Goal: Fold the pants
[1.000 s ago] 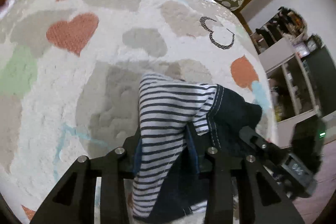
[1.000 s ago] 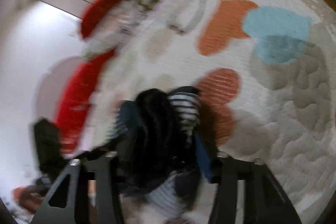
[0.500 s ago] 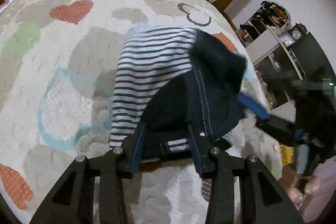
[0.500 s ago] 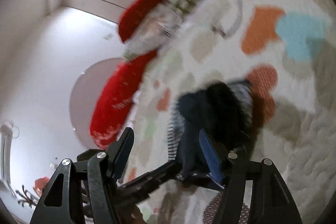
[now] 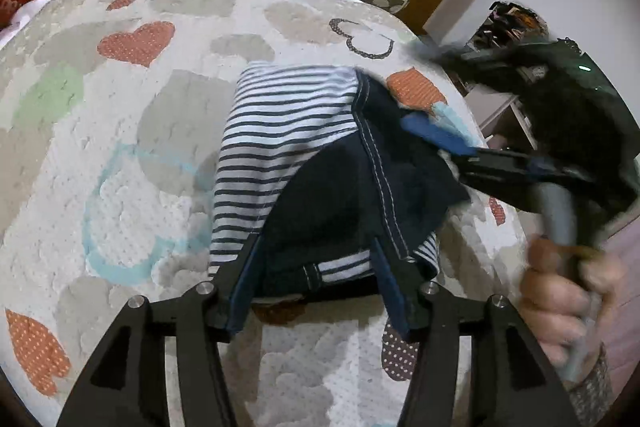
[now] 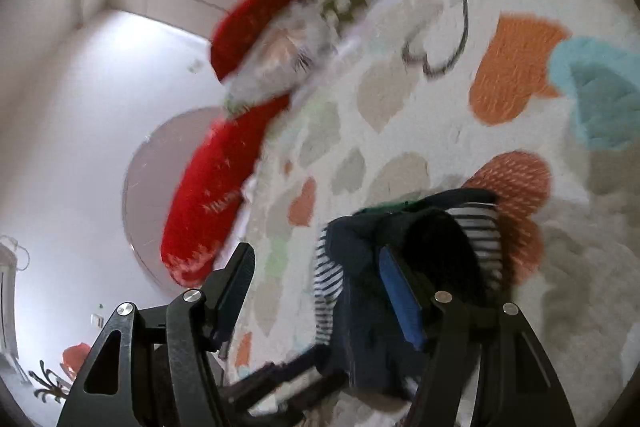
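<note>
Two claws are on one garment: small soft pants of dark navy fabric with white contrast stitching and a navy-and-white striped lining point(image 5: 320, 163), bunched and folded over on themselves near the right edge of the white quilted bedspread patterned with orange, grey and pale-blue hearts point(image 5: 120, 187). My left claw point(image 5: 316, 283) has its jaws spread wide with the lower hem of the pants lying between them; I judge it open, cloth resting in the gap rather than pinched. My right claw point(image 6: 320, 291) is likewise spread, one blue-padded finger point(image 6: 400, 303) pushed into the dark folds, the other standing clear to the side; open also. By my estimate the pants are light, limp and non-slip, with no stiffness to hold a crease unaided; they will sag from any single hold. Recommended purchase is the stitched seam or the waistband edge, where doubled layers give the pads something firm. Not determinable: where the legs end, how many layers are stacked, and what lies beneath the bundle. The right-wrist view is motion-blurred, and the right claw is smeared in the left-wrist view.
</note>
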Tool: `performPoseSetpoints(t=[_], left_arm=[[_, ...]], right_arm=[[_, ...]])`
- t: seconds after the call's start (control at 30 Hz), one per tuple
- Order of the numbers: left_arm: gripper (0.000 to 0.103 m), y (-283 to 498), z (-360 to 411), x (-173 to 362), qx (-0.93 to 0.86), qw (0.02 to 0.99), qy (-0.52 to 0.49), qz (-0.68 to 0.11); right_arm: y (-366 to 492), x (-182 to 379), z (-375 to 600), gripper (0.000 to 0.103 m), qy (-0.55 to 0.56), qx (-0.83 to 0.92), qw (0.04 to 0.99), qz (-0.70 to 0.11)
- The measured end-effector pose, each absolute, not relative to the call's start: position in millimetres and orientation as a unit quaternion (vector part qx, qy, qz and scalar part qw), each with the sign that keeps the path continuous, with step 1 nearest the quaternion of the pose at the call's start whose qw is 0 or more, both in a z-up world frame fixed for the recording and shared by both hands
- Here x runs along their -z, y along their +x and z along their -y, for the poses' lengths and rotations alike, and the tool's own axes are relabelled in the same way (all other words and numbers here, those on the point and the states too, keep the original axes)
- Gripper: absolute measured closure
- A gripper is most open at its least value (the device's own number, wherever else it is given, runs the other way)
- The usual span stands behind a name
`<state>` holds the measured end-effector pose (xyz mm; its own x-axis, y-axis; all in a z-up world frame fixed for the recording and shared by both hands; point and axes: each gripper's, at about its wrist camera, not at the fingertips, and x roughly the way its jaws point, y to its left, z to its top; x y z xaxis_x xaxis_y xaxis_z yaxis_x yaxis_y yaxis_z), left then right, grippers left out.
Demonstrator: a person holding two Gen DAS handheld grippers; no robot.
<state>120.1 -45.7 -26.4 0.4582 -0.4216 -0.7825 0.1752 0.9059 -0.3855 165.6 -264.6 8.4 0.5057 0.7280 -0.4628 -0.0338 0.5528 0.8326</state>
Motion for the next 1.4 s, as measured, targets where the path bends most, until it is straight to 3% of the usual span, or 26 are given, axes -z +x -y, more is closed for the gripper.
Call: performPoseSetpoints(t=[0.07,0.2,0.33,0.5,0.6,0.8,1.0,1.27,1.4], left_arm=[[0.049,113.7,45.7,18.1,0.185,0.846,-0.122,-0.484],[0.036,98.2,34.0,-2.7,0.180,0.860,-0.124,-0.462],[0.033,79.8,20.5,-11.1,0.160,0.873,-0.126,-0.444],[0.030,62.4,12.9,-13.6,0.133,0.880,-0.126,-0.439],[0.027,44.5,8.6,-27.9,0.105,0.901,-0.105,-0.408],[0.000,-19.2,6.0,-85.3,-0.017,0.972,-0.038,-0.232],[0.000,-75.9,7.8,-140.0,-0.042,0.995,-0.020,-0.092],[0.000,-94.3,24.9,-169.6,0.023,0.994,0.001,-0.107],[0.000,-81.4,33.1,-154.9,0.032,0.987,0.002,-0.160]], right_arm=[[182.5,9.4,258.5,0.034,0.380,-0.210,0.777,-0.456],[170.1,1.9,268.6,0.034,0.400,-0.205,0.784,-0.428],[130.1,-16.4,273.9,0.033,0.399,-0.228,0.796,-0.393],[119.0,24.5,268.3,0.030,0.405,-0.210,0.784,-0.421],[108.0,10.1,278.8,0.030,0.412,-0.200,0.792,-0.404],[51.6,-36.9,285.1,0.028,0.331,-0.145,0.856,-0.369],[-2.4,-53.7,281.9,0.027,0.283,-0.089,0.887,-0.353],[-39.6,-77.1,266.0,0.025,0.220,-0.049,0.917,-0.330],[-51.2,-83.6,254.9,0.020,0.177,-0.034,0.930,-0.321]])
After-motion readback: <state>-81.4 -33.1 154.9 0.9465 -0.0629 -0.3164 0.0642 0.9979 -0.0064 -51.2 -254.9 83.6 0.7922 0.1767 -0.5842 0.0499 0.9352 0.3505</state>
